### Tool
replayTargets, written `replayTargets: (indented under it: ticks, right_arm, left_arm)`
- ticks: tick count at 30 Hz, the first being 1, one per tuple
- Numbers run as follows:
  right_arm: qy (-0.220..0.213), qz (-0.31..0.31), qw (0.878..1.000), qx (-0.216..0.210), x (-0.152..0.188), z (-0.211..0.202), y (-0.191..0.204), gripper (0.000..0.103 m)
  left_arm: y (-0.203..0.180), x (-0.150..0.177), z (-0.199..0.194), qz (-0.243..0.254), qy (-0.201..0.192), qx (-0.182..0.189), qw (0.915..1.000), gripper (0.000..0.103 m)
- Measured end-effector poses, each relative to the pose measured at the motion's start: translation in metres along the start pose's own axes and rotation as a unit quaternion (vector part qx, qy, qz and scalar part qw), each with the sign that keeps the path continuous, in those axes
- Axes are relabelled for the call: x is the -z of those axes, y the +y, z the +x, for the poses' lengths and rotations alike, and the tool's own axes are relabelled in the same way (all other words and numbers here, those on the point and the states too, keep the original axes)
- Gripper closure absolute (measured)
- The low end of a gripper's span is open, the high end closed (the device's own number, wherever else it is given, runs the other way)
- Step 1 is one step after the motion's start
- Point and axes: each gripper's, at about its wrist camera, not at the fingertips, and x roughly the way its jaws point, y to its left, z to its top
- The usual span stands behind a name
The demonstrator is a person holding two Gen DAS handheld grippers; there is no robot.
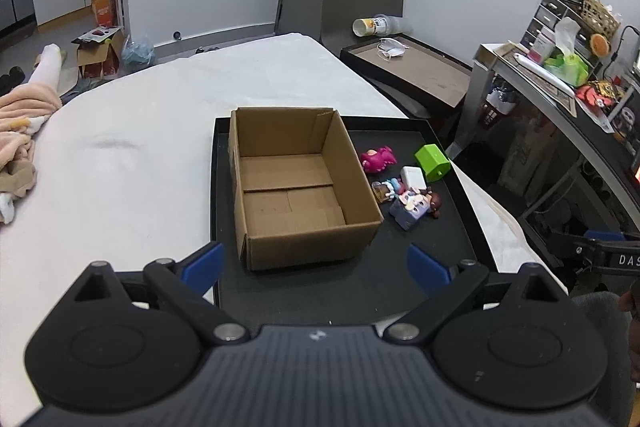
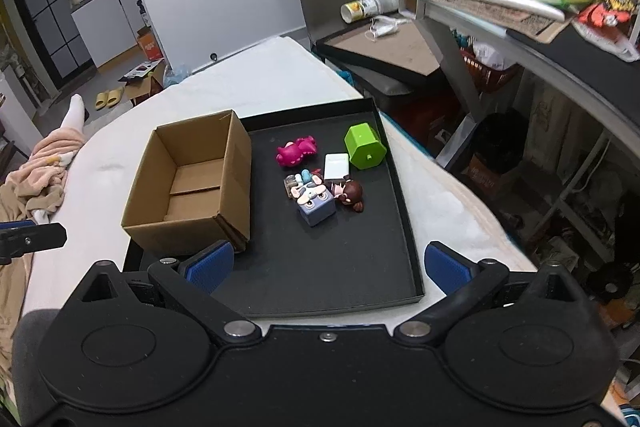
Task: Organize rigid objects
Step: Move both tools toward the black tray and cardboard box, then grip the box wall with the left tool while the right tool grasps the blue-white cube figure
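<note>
An empty open cardboard box (image 1: 292, 187) (image 2: 192, 187) stands on the left part of a black tray (image 1: 440, 247) (image 2: 344, 267). To its right lie small toys: a pink figure (image 1: 378, 159) (image 2: 297, 151), a green block (image 1: 433, 162) (image 2: 365, 146), a white block (image 1: 414, 175) (image 2: 337, 166), a grey-blue cube figure (image 1: 408, 213) (image 2: 316, 207) and a brown-haired doll (image 1: 434, 203) (image 2: 352, 195). My left gripper (image 1: 314, 265) is open, held back before the box. My right gripper (image 2: 326, 267) is open over the tray's near edge, holding nothing.
The tray rests on a white padded surface (image 1: 140, 155). A pink blanket (image 1: 20, 131) lies at the left. A second tray (image 1: 416, 71) with a mask, a fallen cup (image 1: 366, 27) and a cluttered desk (image 2: 560, 19) stand to the right.
</note>
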Motion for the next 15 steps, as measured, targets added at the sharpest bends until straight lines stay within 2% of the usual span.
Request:
replayTargets:
  ticks: [8, 11, 13, 15]
  right_arm:
    - [0.016, -0.01, 1.0, 0.001, -0.014, 0.032, -0.001, 0.002]
    - [0.025, -0.016, 1.0, -0.001, -0.019, 0.045, 0.0, 0.008]
    - [0.031, -0.018, 0.999, -0.003, -0.022, 0.053, 0.0, 0.009]
    - [0.037, -0.02, 0.999, -0.004, -0.024, 0.062, 0.001, 0.01]
  left_arm:
    - [0.008, -0.013, 0.028, -0.005, 0.005, -0.011, 0.9999, 0.01]
    - [0.012, -0.017, 0.041, -0.009, 0.011, -0.014, 0.9998, 0.019]
    - [0.015, -0.018, 0.05, -0.015, 0.019, -0.016, 0.9996, 0.029]
    - [0.018, -0.02, 0.058, -0.023, 0.026, -0.015, 0.9993, 0.033]
